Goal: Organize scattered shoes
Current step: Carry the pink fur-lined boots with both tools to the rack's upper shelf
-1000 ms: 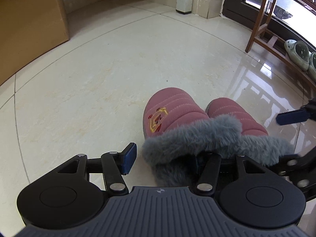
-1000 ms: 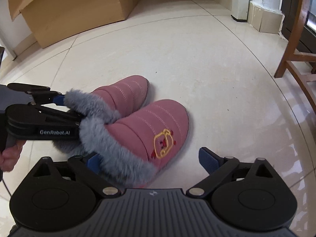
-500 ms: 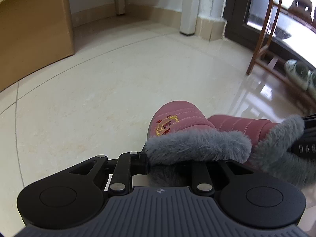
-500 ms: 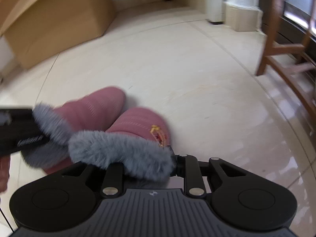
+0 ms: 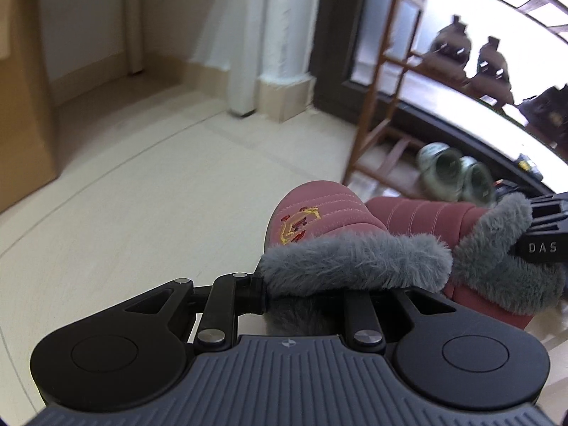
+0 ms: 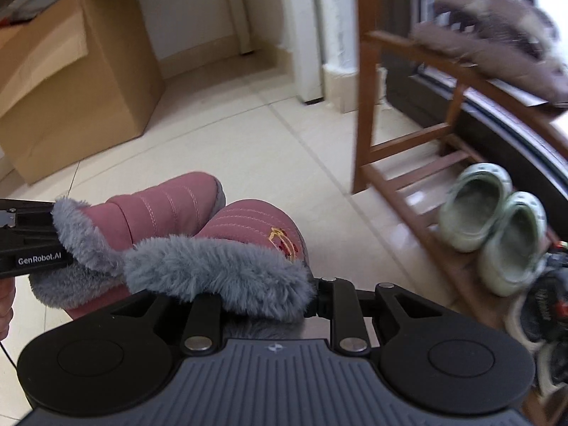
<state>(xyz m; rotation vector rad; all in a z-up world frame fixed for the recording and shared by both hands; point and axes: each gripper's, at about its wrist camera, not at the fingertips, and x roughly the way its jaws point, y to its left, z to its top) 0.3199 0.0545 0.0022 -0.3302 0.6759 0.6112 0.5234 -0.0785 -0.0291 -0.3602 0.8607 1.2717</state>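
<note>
Between each tool's closed fingers, a pink slipper's grey fur cuff: left tool, right tool

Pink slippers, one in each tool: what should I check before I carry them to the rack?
1. Left tool clamped on its slipper's fur cuff: ok.
2. Right tool clamped on the other slipper: ok.
3. Both slippers off the floor: cannot tell.
4. Wooden rack ahead in view: ok.
5. Free slats on the bottom shelf beside the green clogs: ok.
6. Grip depth on the cuffs: cannot tell, fur hides the pads.
</note>
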